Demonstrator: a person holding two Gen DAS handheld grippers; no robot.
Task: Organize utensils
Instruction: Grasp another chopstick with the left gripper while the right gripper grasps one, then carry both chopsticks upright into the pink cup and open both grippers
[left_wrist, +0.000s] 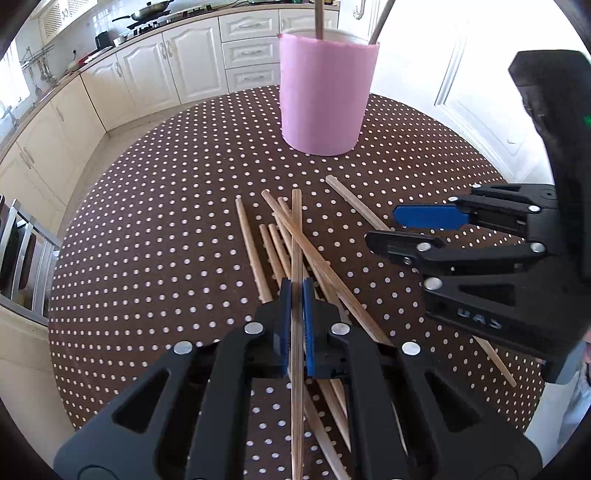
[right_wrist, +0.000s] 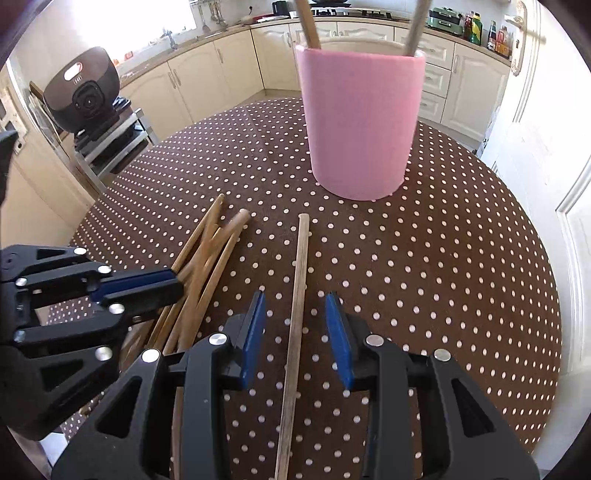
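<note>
Left hand-held gripper (left_wrist: 296, 295) clamped on a chopstick (left_wrist: 296, 236), right hand-held gripper (right_wrist: 295, 317) apart astride another chopstick (right_wrist: 300, 266), pink cup (right_wrist: 360, 122) at 12 o'clock with two sticks (right_wrist: 308, 22) inside.

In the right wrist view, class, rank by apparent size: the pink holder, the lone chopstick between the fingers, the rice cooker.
1. Pink holder, largest.
2. Lone chopstick: longest but thin, and nearness exaggerates it.
3. Rice cooker, smallest, though farthest away.
</note>
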